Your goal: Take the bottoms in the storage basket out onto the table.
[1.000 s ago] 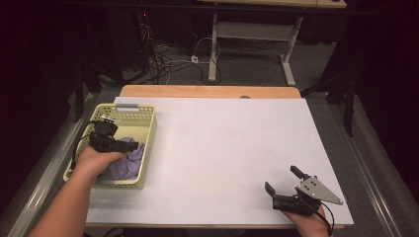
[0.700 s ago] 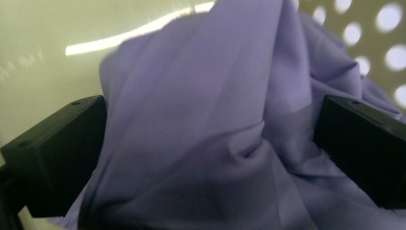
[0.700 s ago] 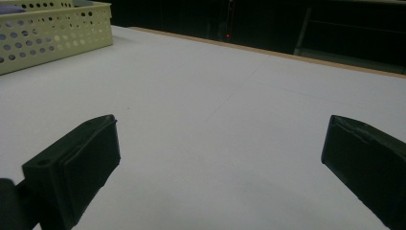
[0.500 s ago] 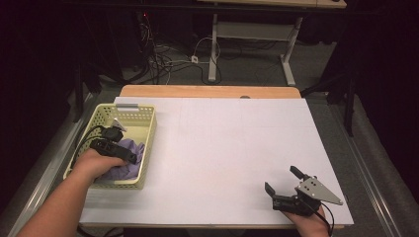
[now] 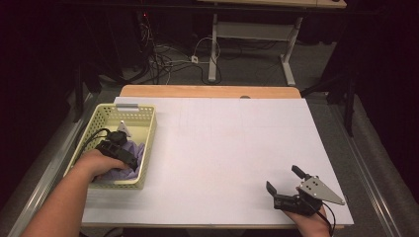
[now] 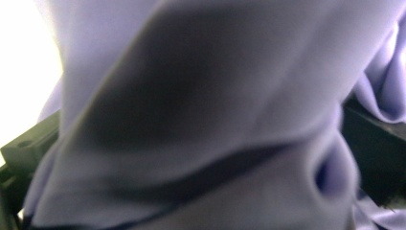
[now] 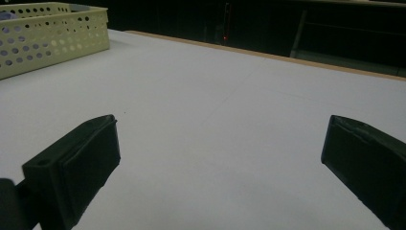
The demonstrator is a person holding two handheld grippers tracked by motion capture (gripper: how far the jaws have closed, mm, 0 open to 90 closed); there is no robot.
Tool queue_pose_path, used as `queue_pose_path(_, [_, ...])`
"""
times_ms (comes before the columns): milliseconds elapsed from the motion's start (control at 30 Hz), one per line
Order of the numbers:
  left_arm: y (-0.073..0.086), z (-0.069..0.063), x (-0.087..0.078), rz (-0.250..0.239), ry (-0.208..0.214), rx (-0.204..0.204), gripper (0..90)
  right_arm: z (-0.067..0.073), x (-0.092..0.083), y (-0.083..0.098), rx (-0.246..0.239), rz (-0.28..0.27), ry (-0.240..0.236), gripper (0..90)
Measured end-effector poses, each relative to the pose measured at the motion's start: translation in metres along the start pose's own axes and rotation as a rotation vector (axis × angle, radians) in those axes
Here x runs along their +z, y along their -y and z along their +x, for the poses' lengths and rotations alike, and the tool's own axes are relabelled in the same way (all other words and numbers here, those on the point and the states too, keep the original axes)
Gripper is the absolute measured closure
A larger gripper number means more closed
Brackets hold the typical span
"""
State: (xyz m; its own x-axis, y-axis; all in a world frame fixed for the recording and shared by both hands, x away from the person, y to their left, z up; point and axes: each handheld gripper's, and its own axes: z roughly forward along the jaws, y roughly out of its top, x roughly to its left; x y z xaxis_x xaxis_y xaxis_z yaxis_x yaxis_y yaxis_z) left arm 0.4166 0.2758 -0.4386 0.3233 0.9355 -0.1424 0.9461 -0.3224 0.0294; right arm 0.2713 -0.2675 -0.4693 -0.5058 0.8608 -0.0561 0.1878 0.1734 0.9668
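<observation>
Since the frames half a second and a second ago, the left gripper (image 5: pixel 118 150) has pushed lower and toward the near end of the basket (image 5: pixel 148 143), so that its head now sits down in the purple cloth (image 5: pixel 132 157) rather than above it; the hand behind it has slid nearer the basket's near wall. The right gripper (image 5: pixel 285 183) has stayed where it was at the near right of the bench (image 5: pixel 232 148).

In the left gripper view the lilac cloth (image 6: pixel 206 110) presses right up against the camera, soft and out of focus, with deep folds and one small rounded pucker at the lower right. A black finger (image 6: pixel 28 148) shows at the left edge and another dark part at the right edge, so the cloth lies between and over the fingers. Whether they have closed on it cannot be told, as the fabric hides the gap.

From above, the cloth is a crumpled heap in the near half of the pale yellow perforated basket, which stands at the left edge of the white-covered bench. A cable loops from the left gripper over the basket's far part.

In the right gripper view its two fingers (image 7: pixel 81 163) stand wide apart with nothing between them, just above bare white bench (image 7: pixel 230 120). The basket (image 7: pixel 52 33) shows well off at the upper left of that view.
</observation>
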Motion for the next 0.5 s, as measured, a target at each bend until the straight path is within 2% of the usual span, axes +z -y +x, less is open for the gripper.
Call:
queue_pose_path(167, [-0.006,-0.002,0.010,0.034,-0.014,0.019,0.0,0.000,0.000,0.001,-0.004,0.004,0.002,0.2])
queue_pose_path(267, [-0.008,-0.001,0.015,0.039,-0.001,0.018,0.0,0.000,0.001,0.001,-0.003,0.005,0.002,0.2])
queue_pose_path(400, [-0.008,-0.002,0.016,0.038,-0.004,0.029,0.9,0.001,0.002,0.001,-0.010,0.007,-0.002,0.3])
queue_pose_path(433, [-0.007,-0.003,0.015,0.029,-0.005,0.038,0.9,0.001,0.002,0.001,-0.010,0.007,-0.002,0.3])
queue_pose_path(500, [-0.005,-0.006,0.012,0.002,-0.005,0.078,9.6,0.003,0.002,0.001,-0.010,0.006,-0.003,0.3])
